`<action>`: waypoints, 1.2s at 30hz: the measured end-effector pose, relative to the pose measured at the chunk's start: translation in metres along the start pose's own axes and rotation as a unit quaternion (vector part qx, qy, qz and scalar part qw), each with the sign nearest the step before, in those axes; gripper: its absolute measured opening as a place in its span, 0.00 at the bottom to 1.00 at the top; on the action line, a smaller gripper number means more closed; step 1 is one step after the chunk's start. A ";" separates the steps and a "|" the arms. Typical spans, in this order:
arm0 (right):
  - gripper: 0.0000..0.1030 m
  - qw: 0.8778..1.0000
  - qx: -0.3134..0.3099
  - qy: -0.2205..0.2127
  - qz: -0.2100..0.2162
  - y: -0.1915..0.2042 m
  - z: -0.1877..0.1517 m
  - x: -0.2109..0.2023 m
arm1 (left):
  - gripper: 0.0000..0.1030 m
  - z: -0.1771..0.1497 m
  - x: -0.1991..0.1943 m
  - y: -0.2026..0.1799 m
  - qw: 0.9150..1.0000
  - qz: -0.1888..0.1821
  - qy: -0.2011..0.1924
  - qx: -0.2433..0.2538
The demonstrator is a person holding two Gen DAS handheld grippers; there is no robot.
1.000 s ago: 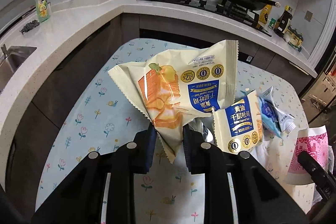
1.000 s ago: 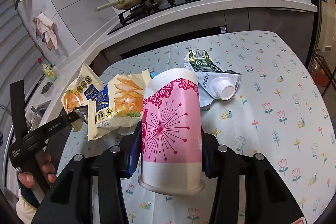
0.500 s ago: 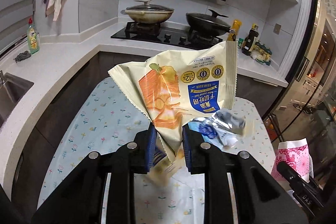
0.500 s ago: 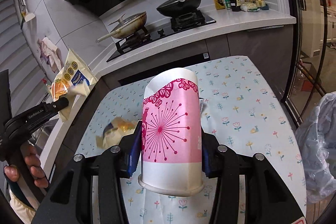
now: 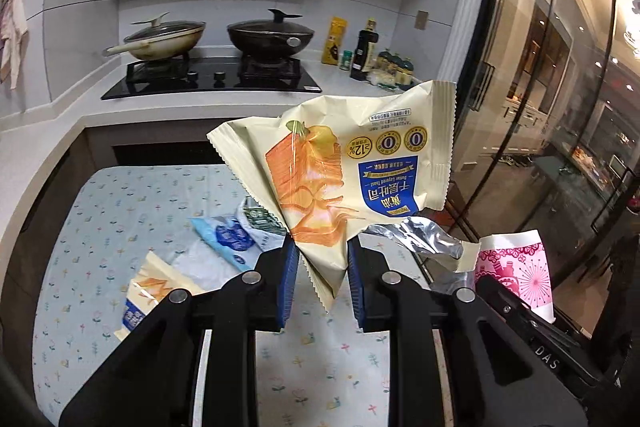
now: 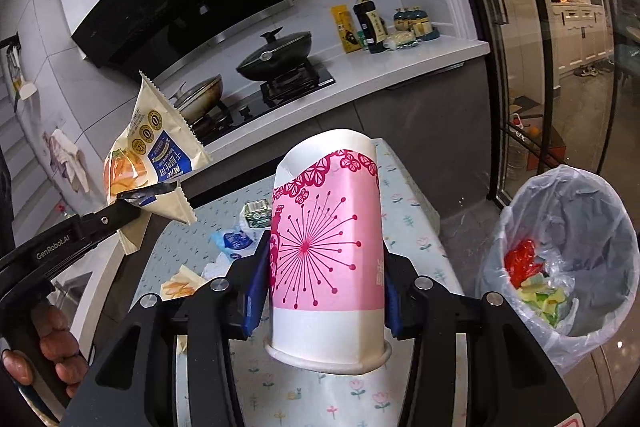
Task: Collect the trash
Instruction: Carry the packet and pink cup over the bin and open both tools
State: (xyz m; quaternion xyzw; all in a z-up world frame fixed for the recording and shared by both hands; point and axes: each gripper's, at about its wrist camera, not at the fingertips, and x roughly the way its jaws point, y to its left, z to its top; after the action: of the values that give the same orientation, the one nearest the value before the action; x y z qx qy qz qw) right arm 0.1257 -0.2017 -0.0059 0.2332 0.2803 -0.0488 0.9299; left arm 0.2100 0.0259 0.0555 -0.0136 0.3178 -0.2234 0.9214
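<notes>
Left gripper (image 5: 322,269), lower centre of the left view, clamped on a torn yellow snack wrapper (image 5: 352,179) raised above the floral table (image 5: 120,211). Right gripper (image 6: 324,283) clamped on an upside-down pink paper cup (image 6: 326,247), frame centre; lined trash bin (image 6: 568,259) at right edge.

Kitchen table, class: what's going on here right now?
A person is clearing rubbish with handheld tongs. The left tongs grip a yellow snack wrapper, held above the table. The right tongs clamp a pink paper cup upside down. A lined bin with some rubbish inside stands beside the table. A smaller wrapper and a blue pouch lie on the tablecloth.
</notes>
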 end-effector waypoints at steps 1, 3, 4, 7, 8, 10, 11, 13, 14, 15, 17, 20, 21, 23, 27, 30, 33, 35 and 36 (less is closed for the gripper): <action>0.43 1.000 0.004 -0.002 -0.005 -0.006 0.000 -0.003 | 0.22 -0.001 0.002 -0.009 1.000 -0.006 0.002 0.005; 0.43 1.000 0.013 -0.006 -0.015 -0.018 0.001 -0.009 | 0.22 -0.004 0.007 -0.027 1.000 -0.019 0.009 0.014; 0.43 1.000 0.018 -0.008 -0.020 -0.027 0.001 -0.013 | 0.22 -0.005 0.009 -0.036 0.999 -0.024 0.012 0.019; 0.43 0.999 0.031 -0.013 -0.035 -0.052 0.001 -0.024 | 0.22 -0.010 0.017 -0.059 0.998 -0.038 0.022 0.032; 0.43 0.999 0.035 -0.014 -0.039 -0.059 0.001 -0.027 | 0.22 -0.012 0.018 -0.067 0.998 -0.043 0.025 0.036; 0.43 0.998 0.043 -0.016 -0.049 -0.073 0.001 -0.033 | 0.22 -0.016 0.024 -0.081 0.997 -0.051 0.033 0.044; 0.43 0.997 0.047 -0.017 -0.053 -0.080 0.000 -0.036 | 0.22 -0.018 0.027 -0.088 0.997 -0.055 0.036 0.049; 0.43 0.996 0.054 -0.018 -0.061 -0.092 -0.001 -0.041 | 0.22 -0.023 0.032 -0.103 0.995 -0.064 0.044 0.057; 0.43 0.996 0.058 -0.018 -0.065 -0.098 -0.002 -0.044 | 0.22 -0.025 0.035 -0.110 0.995 -0.067 0.048 0.061; 0.43 0.996 0.061 -0.018 -0.069 -0.104 -0.003 -0.046 | 0.22 -0.026 0.038 -0.116 0.994 -0.070 0.051 0.064; 0.43 0.995 0.067 -0.017 -0.079 -0.115 -0.004 -0.050 | 0.22 -0.031 0.043 -0.128 0.993 -0.079 0.060 0.071; 0.43 0.993 0.074 -0.016 -0.092 -0.130 -0.006 -0.054 | 0.22 -0.039 0.049 -0.149 0.990 -0.091 0.071 0.078; 0.43 0.992 0.078 -0.016 -0.096 -0.135 -0.006 -0.055 | 0.22 -0.042 0.053 -0.156 0.989 -0.095 0.076 0.081; 0.43 0.991 0.086 -0.015 -0.106 -0.147 -0.008 -0.056 | 0.22 -0.048 0.059 -0.167 0.987 -0.101 0.086 0.088; 0.43 0.987 0.100 -0.010 -0.122 -0.167 -0.011 -0.057 | 0.22 -0.060 0.070 -0.189 0.983 -0.112 0.103 0.104; 0.43 0.985 0.109 -0.007 -0.133 -0.180 -0.014 -0.057 | 0.22 -0.067 0.079 -0.202 0.979 -0.120 0.118 0.113; 0.43 0.983 0.117 -0.005 -0.140 -0.190 -0.017 -0.057 | 0.22 -0.074 0.088 -0.213 0.976 -0.128 0.131 0.118; 0.43 0.982 0.121 -0.005 -0.145 -0.196 -0.019 -0.058 | 0.22 -0.077 0.094 -0.220 0.974 -0.132 0.138 0.123; 0.43 0.981 0.123 -0.005 -0.148 -0.199 -0.019 -0.059 | 0.22 -0.079 0.096 -0.223 0.973 -0.133 0.140 0.126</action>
State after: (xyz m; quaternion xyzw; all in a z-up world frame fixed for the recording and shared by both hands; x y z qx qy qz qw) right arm 0.0229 -0.3712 -0.0688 0.3014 0.2992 -0.2207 0.8780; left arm 0.1405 -0.2063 -0.0262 0.0916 0.4087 -0.3818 0.8239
